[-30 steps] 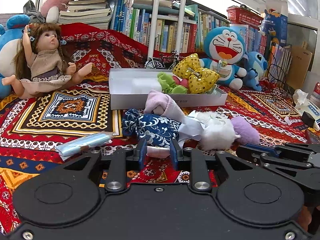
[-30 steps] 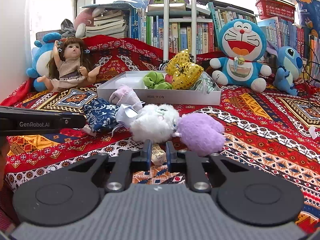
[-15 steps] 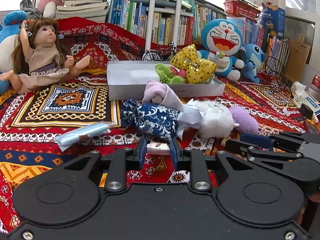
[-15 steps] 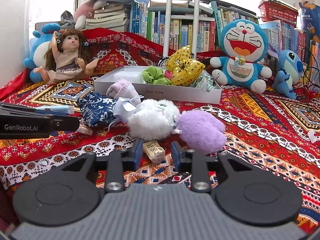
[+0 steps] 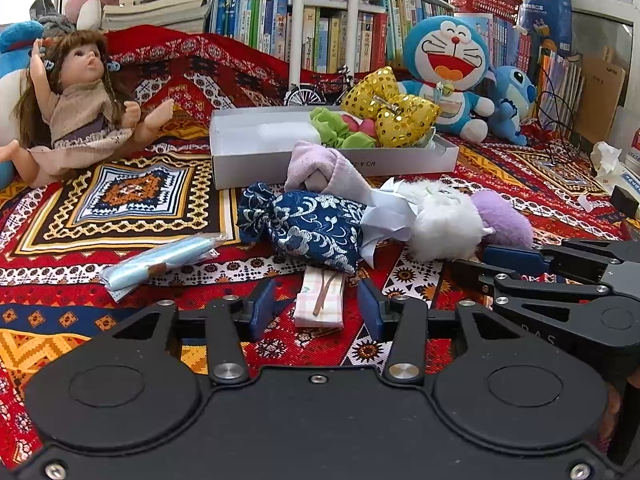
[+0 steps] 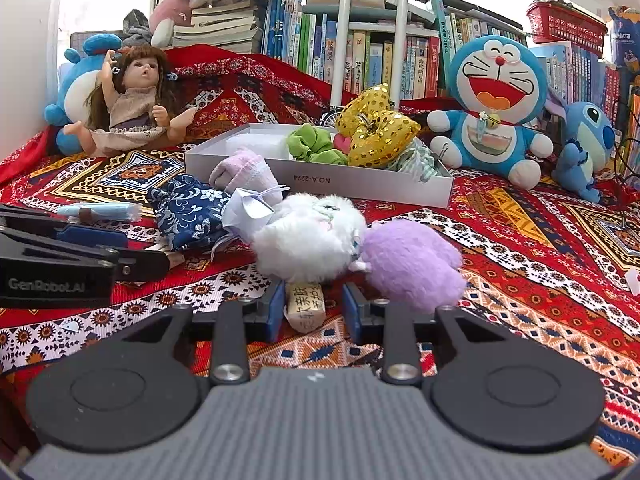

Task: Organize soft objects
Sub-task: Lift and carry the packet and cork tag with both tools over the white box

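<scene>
The grey box (image 5: 332,164) is the landmark here. It sits on the red patterned cloth (image 5: 120,200) and already holds a green scrunchie (image 5: 334,130) and a gold sequin bow (image 5: 390,110); something pink between them is mostly hidden. On the near side of the box, touching one another in a row, lie a pale pink sock (image 5: 320,170), a blue floral pouch (image 5: 304,228), a folded white paper piece (image 5: 386,216), a white fluffy toy (image 5: 444,220) and a purple plush (image 5: 504,218) whose far end is covered by the white one.

Nearer still than the pouch, the left gripper (image 5: 318,306) stands with its jaws wide apart around a pink checked packet (image 5: 320,300), touching neither side; the packet's far end disappears under the pouch. The right gripper (image 6: 310,308) likewise straddles a small beige roll (image 6: 304,304) printed with characters, jaws spread and clear of it, and the roll's far end is tucked beneath the white fluffy toy. The writing is too distorted to read.

Left of the box, a doll (image 5: 76,108) sits propped up; a light blue wrapped item (image 5: 156,260) lies near the pouch, its contents unclear. Right of the box sits a blue cat plush (image 6: 494,108).
</scene>
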`<action>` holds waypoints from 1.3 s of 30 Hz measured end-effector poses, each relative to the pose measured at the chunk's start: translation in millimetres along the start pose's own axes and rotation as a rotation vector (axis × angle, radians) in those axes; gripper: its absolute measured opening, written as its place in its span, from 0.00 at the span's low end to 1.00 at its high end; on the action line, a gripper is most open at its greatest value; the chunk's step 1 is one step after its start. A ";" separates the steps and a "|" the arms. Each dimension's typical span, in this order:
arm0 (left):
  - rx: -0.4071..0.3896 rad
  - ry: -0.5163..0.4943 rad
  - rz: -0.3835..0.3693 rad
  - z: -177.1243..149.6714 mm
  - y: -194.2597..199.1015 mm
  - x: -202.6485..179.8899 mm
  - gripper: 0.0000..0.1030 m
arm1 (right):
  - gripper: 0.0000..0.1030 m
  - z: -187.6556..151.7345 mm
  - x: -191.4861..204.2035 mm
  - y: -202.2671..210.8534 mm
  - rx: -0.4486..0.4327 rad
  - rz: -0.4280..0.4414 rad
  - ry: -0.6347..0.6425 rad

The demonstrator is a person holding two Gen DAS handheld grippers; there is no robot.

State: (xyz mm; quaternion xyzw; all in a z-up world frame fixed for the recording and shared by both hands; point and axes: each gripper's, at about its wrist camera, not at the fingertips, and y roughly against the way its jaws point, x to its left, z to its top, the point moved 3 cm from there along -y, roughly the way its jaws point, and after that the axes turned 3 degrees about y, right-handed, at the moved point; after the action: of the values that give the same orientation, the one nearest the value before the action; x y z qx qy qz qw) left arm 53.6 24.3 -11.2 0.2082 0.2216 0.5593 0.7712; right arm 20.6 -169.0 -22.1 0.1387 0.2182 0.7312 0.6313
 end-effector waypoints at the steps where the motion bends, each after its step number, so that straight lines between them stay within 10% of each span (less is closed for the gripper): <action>1: 0.008 0.006 -0.003 0.0 -1.7 0.7 0.41 | 0.48 -0.2 0.9 0.0 0.002 0.002 0.003; 7: 0.004 -0.002 0.003 -3.5 -0.8 -2.6 0.23 | 0.24 -1.4 6.9 3.3 0.011 0.028 0.005; 27: -0.134 -0.022 -0.066 42.2 35.1 -14.9 0.23 | 0.23 43.9 2.7 26.7 -0.084 0.131 -0.053; 39: -0.115 0.075 -0.015 108.3 -12.7 21.3 0.22 | 0.23 98.0 -36.4 -23.8 -0.020 0.179 -0.163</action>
State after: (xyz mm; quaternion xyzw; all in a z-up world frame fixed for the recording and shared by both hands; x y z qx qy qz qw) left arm 131.5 33.1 67.6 0.1408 0.2195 0.5729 0.7770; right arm 93.9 -188.2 53.7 0.2106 0.1456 0.7730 0.5804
